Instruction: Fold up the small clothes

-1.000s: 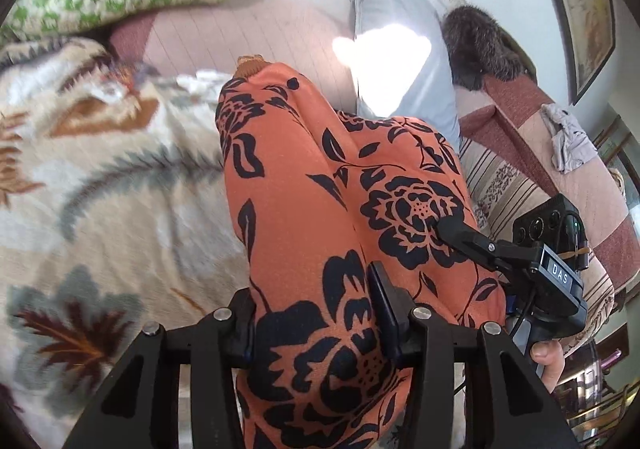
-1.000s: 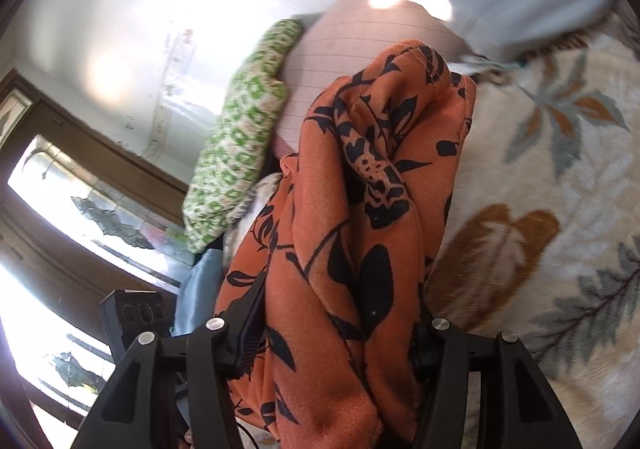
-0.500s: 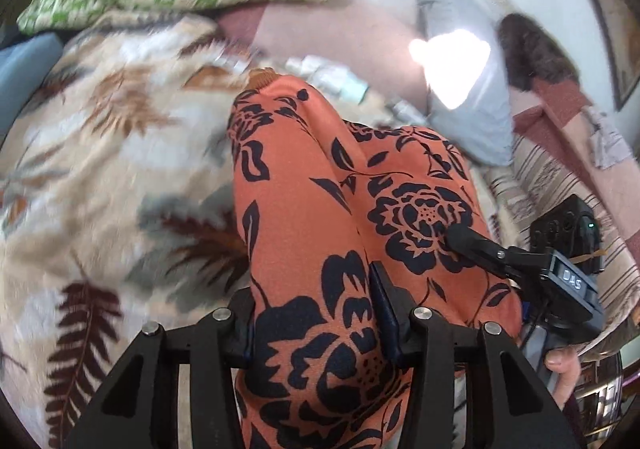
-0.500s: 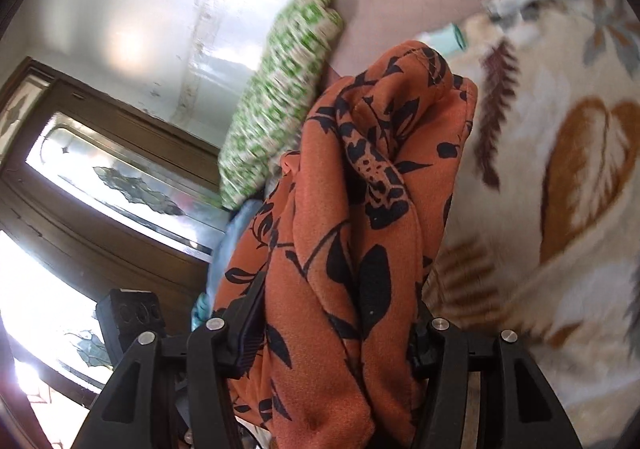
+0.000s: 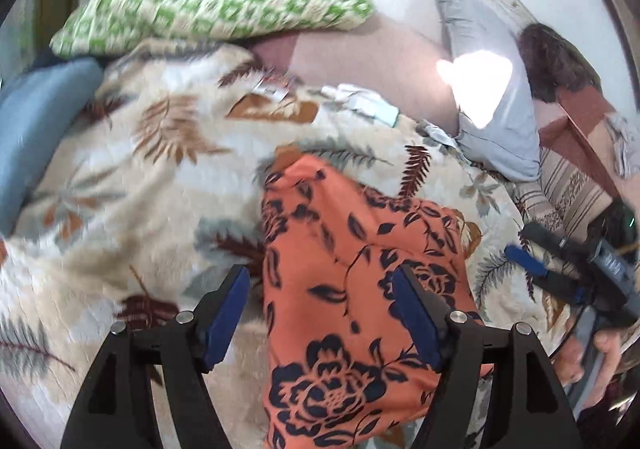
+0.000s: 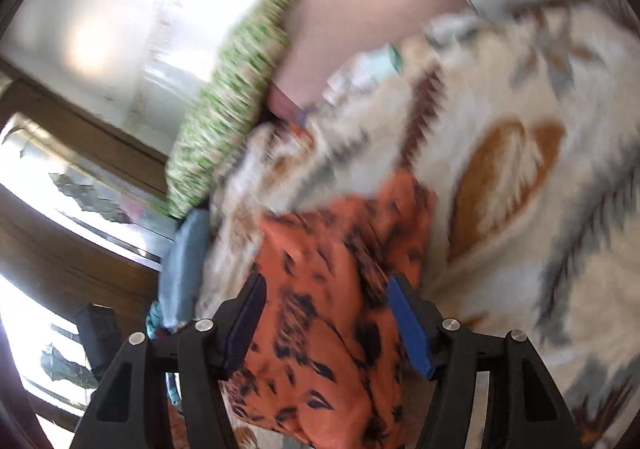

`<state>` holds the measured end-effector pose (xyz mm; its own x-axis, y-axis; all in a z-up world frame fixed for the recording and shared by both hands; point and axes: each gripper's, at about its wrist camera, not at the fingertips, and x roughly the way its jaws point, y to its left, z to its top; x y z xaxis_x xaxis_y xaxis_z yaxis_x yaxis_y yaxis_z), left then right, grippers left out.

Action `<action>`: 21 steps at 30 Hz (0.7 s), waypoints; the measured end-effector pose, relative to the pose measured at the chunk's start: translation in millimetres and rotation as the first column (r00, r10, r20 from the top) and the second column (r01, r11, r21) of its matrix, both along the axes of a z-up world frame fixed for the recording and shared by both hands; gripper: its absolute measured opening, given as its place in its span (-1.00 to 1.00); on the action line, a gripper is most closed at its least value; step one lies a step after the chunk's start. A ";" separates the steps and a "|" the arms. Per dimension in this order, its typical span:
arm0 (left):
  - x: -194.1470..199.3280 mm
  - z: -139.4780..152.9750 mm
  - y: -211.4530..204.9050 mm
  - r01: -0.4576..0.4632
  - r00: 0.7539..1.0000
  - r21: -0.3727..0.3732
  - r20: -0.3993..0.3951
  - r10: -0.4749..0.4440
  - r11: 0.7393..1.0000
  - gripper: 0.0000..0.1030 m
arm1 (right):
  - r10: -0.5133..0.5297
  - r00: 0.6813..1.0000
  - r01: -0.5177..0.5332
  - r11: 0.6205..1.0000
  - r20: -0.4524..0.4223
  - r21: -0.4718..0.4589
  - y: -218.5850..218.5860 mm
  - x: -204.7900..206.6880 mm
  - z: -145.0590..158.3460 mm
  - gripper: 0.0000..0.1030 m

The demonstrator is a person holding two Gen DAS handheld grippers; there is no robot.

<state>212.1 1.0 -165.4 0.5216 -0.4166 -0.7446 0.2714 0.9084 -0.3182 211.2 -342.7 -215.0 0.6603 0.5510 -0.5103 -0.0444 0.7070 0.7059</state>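
An orange garment with a black flower print (image 5: 352, 281) lies in a folded heap on a cream blanket with leaf patterns (image 5: 132, 185). My left gripper (image 5: 320, 305) is open, its blue-padded fingers apart, with the garment under and between them. My right gripper (image 6: 324, 309) is also open above the same garment (image 6: 336, 273), its fingers apart. The right gripper also shows at the right edge of the left wrist view (image 5: 576, 269), held by a hand. The right wrist view is blurred.
A green and white patterned pillow (image 5: 216, 1) lies at the far side. A grey pillow (image 5: 488, 89) and a dark furry cushion (image 5: 560, 61) are at the back right. A blue cushion (image 5: 36, 129) sits at the left. A glass-panelled wooden door (image 6: 60, 209) is nearby.
Both grippers have opened and let go of the orange garment. It has dropped onto the blanket, and both grippers have drawn back from it.
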 end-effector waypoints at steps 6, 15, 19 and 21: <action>-0.1 -28.0 -58.1 0.115 0.993 0.189 -0.018 -0.114 0.975 0.44 | 0.151 0.988 -0.155 0.978 0.039 0.138 29.8 43.6 -3.7 0.27; -5.9 -49.3 -68.0 0.157 0.987 0.328 -0.011 -0.163 0.932 0.51 | 0.084 0.957 0.026 0.928 -0.279 0.371 9.7 79.0 -113.1 -0.54; -14.9 -38.1 -56.3 0.114 0.993 0.286 -0.008 -0.117 0.951 0.51 | 0.095 0.977 -0.055 0.976 -0.189 0.210 17.3 36.7 -69.2 -0.51; -22.5 -31.1 -50.4 0.087 0.995 0.291 0.011 -0.094 0.953 0.51 | 0.112 0.981 -0.081 0.979 -0.159 0.188 24.3 17.4 -57.6 -0.51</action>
